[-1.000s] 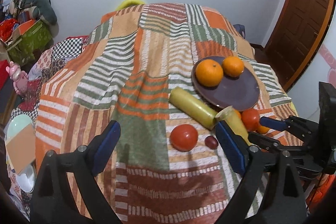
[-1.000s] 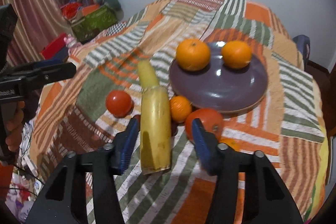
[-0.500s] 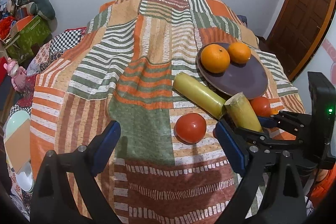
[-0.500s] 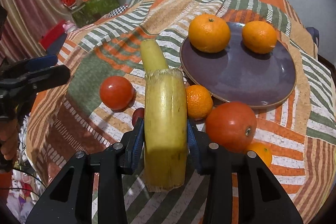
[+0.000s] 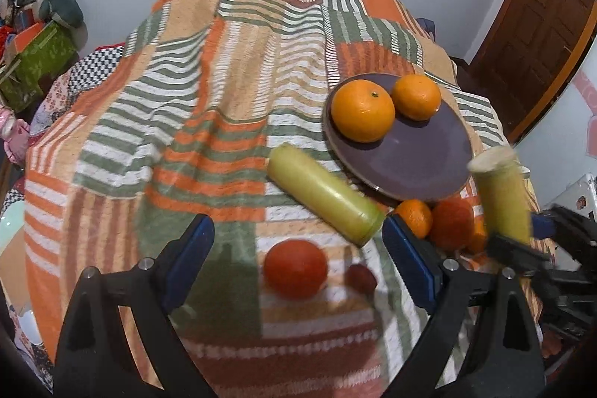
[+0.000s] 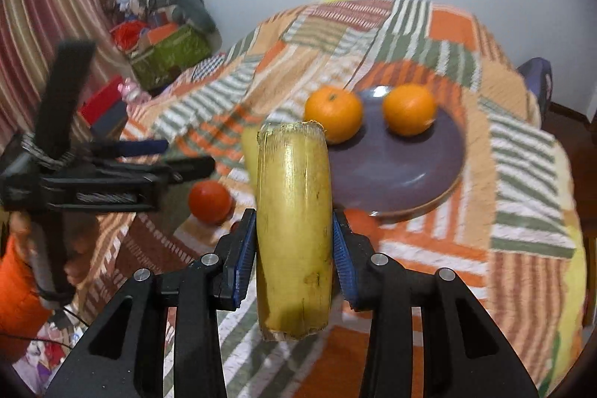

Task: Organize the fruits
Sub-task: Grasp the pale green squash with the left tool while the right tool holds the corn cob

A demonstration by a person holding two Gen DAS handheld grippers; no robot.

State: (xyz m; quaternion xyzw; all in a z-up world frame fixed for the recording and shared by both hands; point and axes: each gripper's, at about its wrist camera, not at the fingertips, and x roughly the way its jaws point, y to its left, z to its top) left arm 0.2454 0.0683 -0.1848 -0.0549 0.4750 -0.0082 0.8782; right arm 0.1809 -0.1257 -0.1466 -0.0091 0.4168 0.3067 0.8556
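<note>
R gripper: blue pads pinch a cut banana piece from both sides, mid-length; piece stands roughly upright and clear of the cloth. In the left wrist view the same piece shows at the right edge, raised above the fruit cluster (blurred there).

L gripper: jaws spread wide, nothing between the pads; it hovers over the cloth with a tomato and a small dark red fruit seen between the fingers, neither touched.

Plate (purple, on the cloth, right of centre): carries two oranges at its far side, near each other; near half bare.

Second banana piece: lies flat on the cloth, diagonal, just left of the plate; its near end is close to the L gripper's right pad.

Below the plate's near rim: a small orange and a red-orange fruit, side by side, touching or nearly so (cannot tell which).
</note>
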